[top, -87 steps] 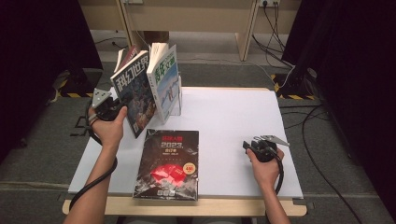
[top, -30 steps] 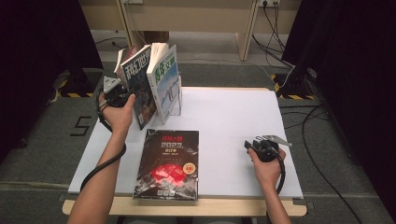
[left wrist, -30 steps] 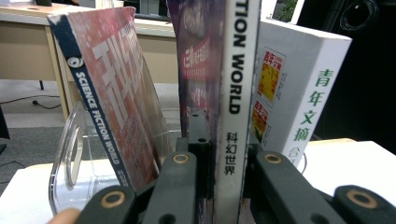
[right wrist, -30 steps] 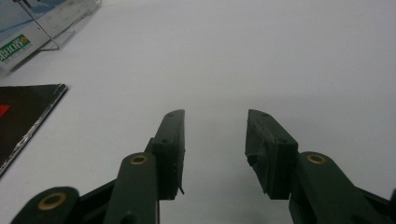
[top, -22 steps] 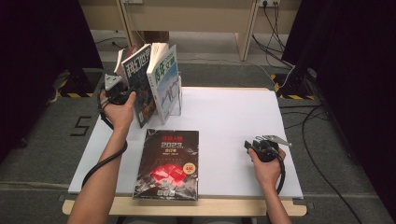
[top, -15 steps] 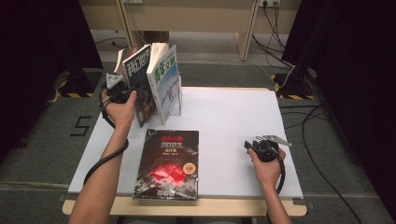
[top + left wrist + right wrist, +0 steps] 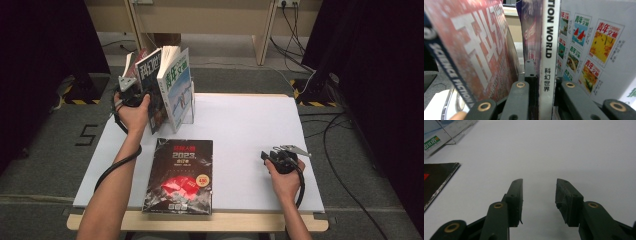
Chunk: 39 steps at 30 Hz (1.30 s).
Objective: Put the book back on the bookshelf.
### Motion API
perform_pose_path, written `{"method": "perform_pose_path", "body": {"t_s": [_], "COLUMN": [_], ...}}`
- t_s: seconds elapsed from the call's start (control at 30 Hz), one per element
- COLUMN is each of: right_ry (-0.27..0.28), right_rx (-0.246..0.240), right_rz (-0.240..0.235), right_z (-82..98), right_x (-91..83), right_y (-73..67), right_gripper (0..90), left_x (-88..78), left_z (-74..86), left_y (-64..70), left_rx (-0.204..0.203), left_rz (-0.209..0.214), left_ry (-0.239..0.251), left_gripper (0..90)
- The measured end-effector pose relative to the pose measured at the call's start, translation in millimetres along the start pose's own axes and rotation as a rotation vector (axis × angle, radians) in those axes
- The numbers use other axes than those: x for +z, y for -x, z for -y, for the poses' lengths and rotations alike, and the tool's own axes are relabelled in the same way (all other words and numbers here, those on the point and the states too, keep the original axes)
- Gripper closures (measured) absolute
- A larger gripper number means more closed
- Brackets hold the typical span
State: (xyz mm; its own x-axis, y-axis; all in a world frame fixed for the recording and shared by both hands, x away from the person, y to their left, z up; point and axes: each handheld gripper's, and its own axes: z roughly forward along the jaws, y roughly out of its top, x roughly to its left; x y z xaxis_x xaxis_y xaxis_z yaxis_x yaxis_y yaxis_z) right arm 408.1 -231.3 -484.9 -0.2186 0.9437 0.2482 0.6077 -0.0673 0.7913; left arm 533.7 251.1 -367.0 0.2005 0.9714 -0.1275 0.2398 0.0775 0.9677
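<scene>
Left hand-held gripper [image 7: 541, 87] clamps the white spine of a Science Fiction World magazine [image 7: 548, 50], lettered "TION WORLD 科幻世界", standing at the table's [image 7: 250, 130] ten o'clock corner. Right hand-held gripper [image 7: 539, 202] rests open on the table at four o'clock; black "2023" magazine [image 7: 181, 175] lies at seven o'clock.

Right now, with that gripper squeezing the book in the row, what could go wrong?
1. The left gripper clamps the Science Fiction World magazine by its thin spine edge, so it might slip or bend.
2. The red-covered magazine leans close beside it, so moving the clamped one may topple it.
3. The right gripper rests open on the white table, too far away to steady anything.
</scene>
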Motion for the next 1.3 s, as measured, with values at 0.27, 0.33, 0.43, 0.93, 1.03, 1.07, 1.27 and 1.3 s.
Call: {"method": "perform_pose_path", "body": {"t_s": [0.27,0.33,0.43,0.93,1.03,1.07,1.27,1.3], "right_ry": [-0.008,-0.008,-0.011,-0.014,-0.017,-0.014,-0.013,-0.014], "right_rx": [0.002,0.000,-0.001,-0.011,-0.012,-0.014,-0.008,-0.006], "right_rz": [-0.004,-0.004,-0.004,-0.007,-0.006,-0.005,-0.004,-0.005], "right_z": [0.9,0.8,1.1,1.5,1.6,1.7,1.5,1.4], "right_x": [0.4,0.4,1.3,2.5,3.0,3.0,2.2,1.8], "right_y": [-1.5,-1.6,-2.0,-6.1,-6.1,-6.1,-5.2,-5.4], "right_gripper": [58.2,58.1,58.2,57.9,57.9,57.9,57.9,57.8], "left_x": [-6.5,-11.1,-18.0,-44.3,-45.6,-46.1,-47.7,-48.0], "left_z": [6.8,9.4,13.3,31.0,28.2,26.9,19.9,18.8], "left_y": [-7.0,-9.1,-11.9,-21.2,-21.1,-21.3,-18.4,-17.5], "left_rx": [0.023,0.030,0.048,0.049,0.036,0.032,-0.003,-0.003], "left_rz": [-0.004,-0.004,0.004,0.033,0.042,0.042,0.056,0.052], "left_ry": [-0.012,-0.022,-0.034,-0.037,-0.023,-0.016,0.010,0.014], "left_gripper": [81.8,81.6,81.1,78.4,78.2,78.0,77.8,77.7]}}
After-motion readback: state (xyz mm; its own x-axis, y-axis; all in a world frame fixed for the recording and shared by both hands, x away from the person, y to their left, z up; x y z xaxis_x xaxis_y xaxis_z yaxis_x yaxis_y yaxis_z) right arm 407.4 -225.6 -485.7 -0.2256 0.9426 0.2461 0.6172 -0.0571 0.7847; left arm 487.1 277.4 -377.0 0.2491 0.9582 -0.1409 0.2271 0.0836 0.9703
